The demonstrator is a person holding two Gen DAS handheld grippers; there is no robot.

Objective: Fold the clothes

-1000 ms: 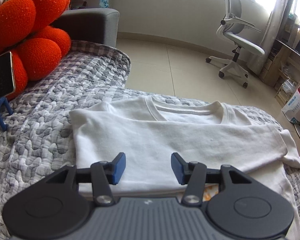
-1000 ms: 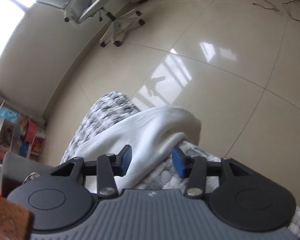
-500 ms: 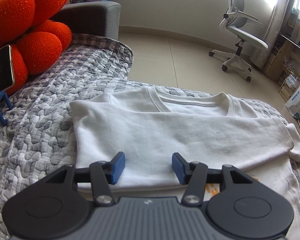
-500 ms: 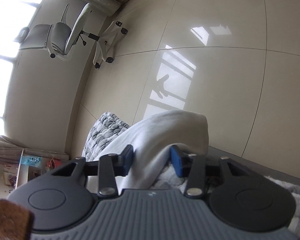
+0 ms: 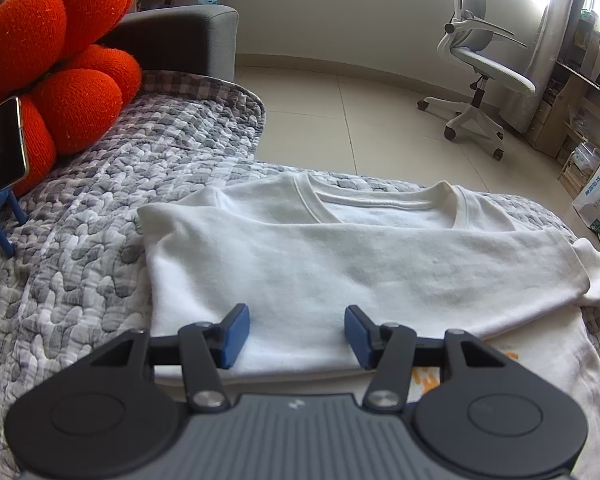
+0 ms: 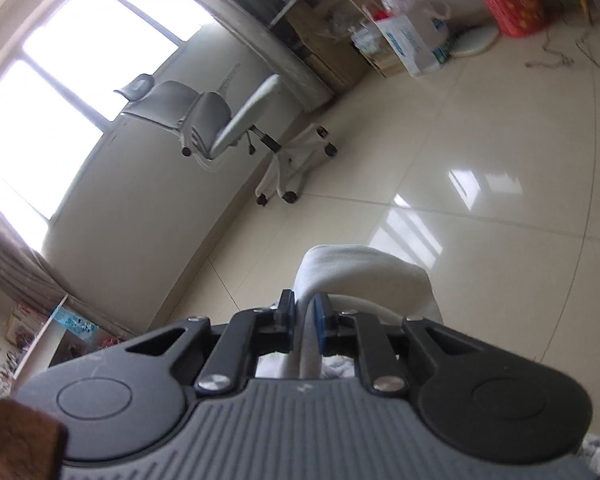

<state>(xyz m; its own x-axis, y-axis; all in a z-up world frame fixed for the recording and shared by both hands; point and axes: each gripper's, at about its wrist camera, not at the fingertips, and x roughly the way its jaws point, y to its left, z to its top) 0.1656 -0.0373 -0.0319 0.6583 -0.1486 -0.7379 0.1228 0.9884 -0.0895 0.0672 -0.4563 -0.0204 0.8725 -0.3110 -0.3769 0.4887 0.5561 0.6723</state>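
Note:
A white long-sleeved shirt (image 5: 340, 256) lies flat on the grey patterned quilt (image 5: 80, 248), collar toward the floor, with one sleeve folded across the chest. My left gripper (image 5: 296, 334) is open and empty, hovering just above the shirt's near part. My right gripper (image 6: 305, 320) is shut on a fold of the white shirt's sleeve (image 6: 360, 276), held up with the floor behind it. The sleeve end hangs past the jaws.
An orange flower cushion (image 5: 52, 68) and a phone on a blue stand (image 5: 0, 152) sit at the left on the sofa. A grey office chair (image 5: 480, 76) stands on the tiled floor beyond; it also shows in the right wrist view (image 6: 220, 116). Shelves and boxes (image 5: 592, 160) line the right wall.
My right gripper closed on the white sleeve and lifted it, tilting up toward the room. My left gripper stayed open over the shirt, shifting slightly.

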